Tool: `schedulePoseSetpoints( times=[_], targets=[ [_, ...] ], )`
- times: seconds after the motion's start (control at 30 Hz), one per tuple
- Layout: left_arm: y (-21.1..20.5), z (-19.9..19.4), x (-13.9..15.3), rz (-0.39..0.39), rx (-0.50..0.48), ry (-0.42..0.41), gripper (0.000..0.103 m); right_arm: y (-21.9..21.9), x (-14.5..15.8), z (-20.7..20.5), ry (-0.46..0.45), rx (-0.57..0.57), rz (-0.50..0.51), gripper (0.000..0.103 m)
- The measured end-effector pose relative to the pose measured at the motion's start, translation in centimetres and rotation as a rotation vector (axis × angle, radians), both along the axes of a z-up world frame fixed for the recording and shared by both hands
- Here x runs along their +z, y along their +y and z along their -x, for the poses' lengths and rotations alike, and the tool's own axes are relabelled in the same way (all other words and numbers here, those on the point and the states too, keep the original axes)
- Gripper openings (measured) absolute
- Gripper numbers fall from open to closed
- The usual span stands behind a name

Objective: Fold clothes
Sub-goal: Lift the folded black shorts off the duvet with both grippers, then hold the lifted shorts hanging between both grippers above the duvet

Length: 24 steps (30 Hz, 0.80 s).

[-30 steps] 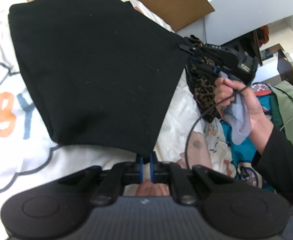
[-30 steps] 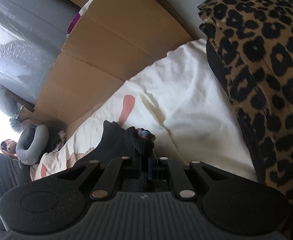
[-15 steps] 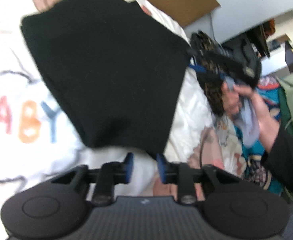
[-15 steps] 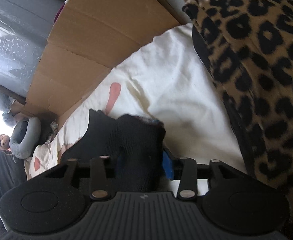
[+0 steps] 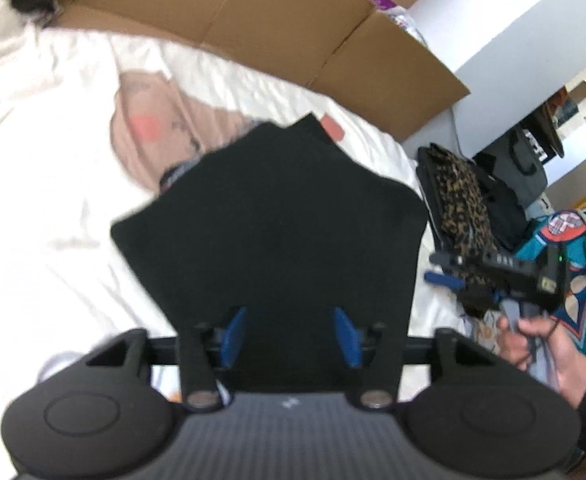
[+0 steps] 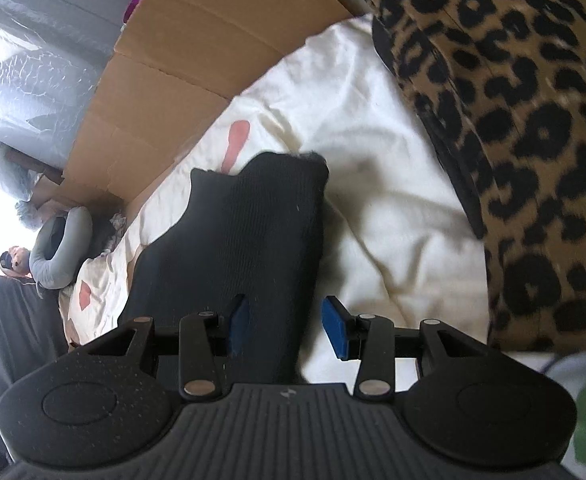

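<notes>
A black knit garment [image 5: 277, 216] lies folded on the white printed bedsheet [image 5: 53, 240]. My left gripper [image 5: 290, 332] hovers over its near edge. Its jaws are opening, the blue pads [image 5: 233, 336] stand wide apart, and neither presses the cloth. In the right wrist view a corner of the same black garment [image 6: 253, 232] runs up between the pads of my right gripper [image 6: 287, 324]. That gripper is open, and its right pad [image 6: 335, 328] stands apart from the fabric. A hand [image 5: 533, 344] holds the right gripper [image 5: 433, 268] just off the garment's right edge.
A folded leopard-print garment [image 6: 513, 120] lies close on the right, also seen as the leopard-print piece [image 5: 461, 200] at the bed's edge. Cardboard boxes [image 5: 253, 20] line the far side of the bed. Teal and green clothes [image 5: 573, 248] are piled at the right.
Both grippers were shut on corners of the black garment and have opened and let go. The left one has drawn back and risen, so the garment looks smaller and farther off.
</notes>
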State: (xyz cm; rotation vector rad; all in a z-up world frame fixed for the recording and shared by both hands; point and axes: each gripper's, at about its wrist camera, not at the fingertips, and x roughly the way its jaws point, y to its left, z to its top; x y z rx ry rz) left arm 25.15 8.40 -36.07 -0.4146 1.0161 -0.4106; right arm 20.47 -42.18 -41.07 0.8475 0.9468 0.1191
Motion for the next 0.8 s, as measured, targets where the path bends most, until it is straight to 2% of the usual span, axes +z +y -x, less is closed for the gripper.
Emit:
schedulePoseSetpoints(
  times=[0.27,0.43,0.6,0.67,0.73,0.77,0.8],
  targets=[
    [0.3,-5.2,0.6,-0.106,-0.052,-0.088,0.068,1.3,-2.1,1.3,0.026,-0.018,-0.102,0.046],
    [0.5,-7.8,-0.6,-0.141,-0.071,-0.105,0.068,2.3,-3.1,1.7,0.027,-0.010,-0.139,0.046],
    [0.5,-9.4,-2.7,-0.139,-0.060,-0.077,0.068,2.6,-4.2,1.9,0.034,-0.017,-0.222,0.046],
    [0.5,-9.8,-3.4,-0.125,-0.062,-0.069,0.072,2.8,-4.8,2.0,0.043,-0.018,-0.260,0.045],
    [0.7,-10.0,-4.0,-0.105,-0.049,-0.061,0.072,3.4,-5.3,1.8,0.047,-0.009,-0.292,0.043],
    [0.9,-10.2,-4.2,-0.091,-0.040,-0.055,0.072,3.7,-5.6,1.7,0.045,-0.002,-0.308,0.041],
    [1.1,-10.3,-4.3,-0.082,-0.035,-0.053,0.072,3.9,-5.8,1.6,0.047,-0.003,-0.321,0.035]
  ],
)
